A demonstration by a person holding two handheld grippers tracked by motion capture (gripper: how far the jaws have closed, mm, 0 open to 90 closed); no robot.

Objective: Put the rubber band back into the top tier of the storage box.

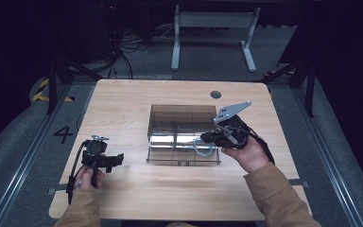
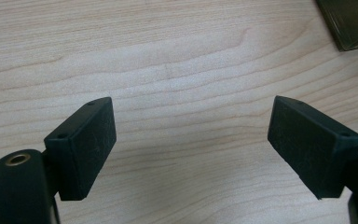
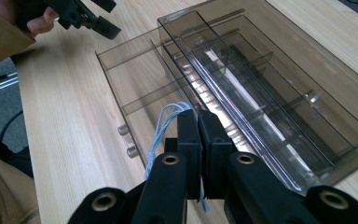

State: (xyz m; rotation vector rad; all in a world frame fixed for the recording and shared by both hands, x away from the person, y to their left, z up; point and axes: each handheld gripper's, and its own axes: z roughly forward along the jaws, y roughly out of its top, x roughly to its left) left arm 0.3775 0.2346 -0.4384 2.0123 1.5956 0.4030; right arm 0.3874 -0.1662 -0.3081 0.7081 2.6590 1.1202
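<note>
Job in hand: I am carrying a coiled light-blue cable (image 3: 168, 122) to the smoky clear plastic organizer box (image 1: 183, 113), which sits in the middle of the table (image 1: 123, 99) with its drawer (image 1: 182, 153) pulled out towards me.
Right gripper (image 3: 199, 122): jaws together, clamped on the cable; the loops stick out to one side of the pads and a short tail hangs below them.
Left gripper (image 2: 191, 135): jaws wide apart with nothing between them, low over bare wood near the table's left front, well apart from the box.
Where the cable is: in the high view it hangs (image 1: 203, 147) over the right part of the open drawer, just beside the box front.
Doing it well: I would bring the loops fully over one drawer compartment, lower until they rest on its floor, and only then let the jaws part, so that nothing springs over a divider.
Watch for: the loops catching on the drawer's thin walls or on the box's front edge; I judge a slow, straight descent the safest.
Spare hand: I could steady the drawer by its front with the left gripper if it slides.
Hard to tell: which compartment lies under the cable, since the clear walls overlap and glare washes them out.
Hidden: how much cable is inside the pads, and whether it has plugs.
Cut off: the far corner of the box in the right gripper view.
</note>
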